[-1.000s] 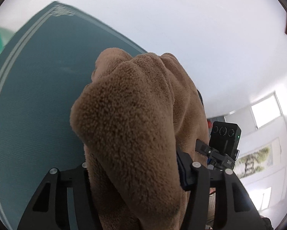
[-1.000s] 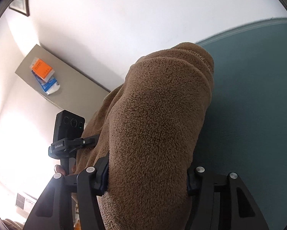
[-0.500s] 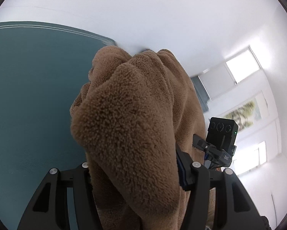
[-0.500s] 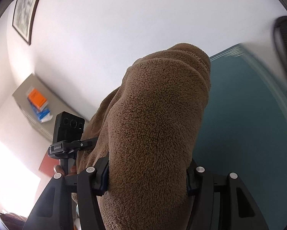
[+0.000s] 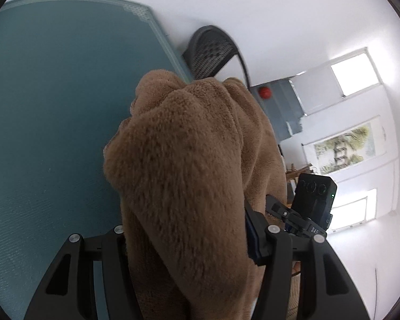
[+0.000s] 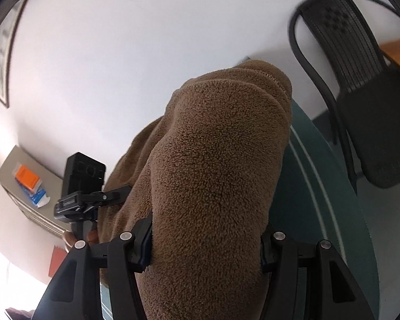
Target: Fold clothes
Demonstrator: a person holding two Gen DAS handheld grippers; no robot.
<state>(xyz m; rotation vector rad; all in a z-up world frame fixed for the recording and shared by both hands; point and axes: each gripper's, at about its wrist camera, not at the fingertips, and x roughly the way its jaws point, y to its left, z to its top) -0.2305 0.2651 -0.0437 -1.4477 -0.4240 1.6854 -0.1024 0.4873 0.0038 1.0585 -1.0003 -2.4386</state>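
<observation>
1. Both grippers are clamping the brown fleece garment: left gripper and right gripper are each gripping a thick bunch.
2. Garment is hanging between them above the teal table.
3. Step judged: carrying it for laying out; next, lowering and spreading flat.

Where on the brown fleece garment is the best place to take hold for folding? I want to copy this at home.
As shown: a thick bunched edge of the brown fleece garment in each gripper, taken from above the green table. The left gripper and right gripper each clamp a gathered wad, and the rest hangs between them. The plush pile probably slips when pinched thin, so gather several layers.
</observation>
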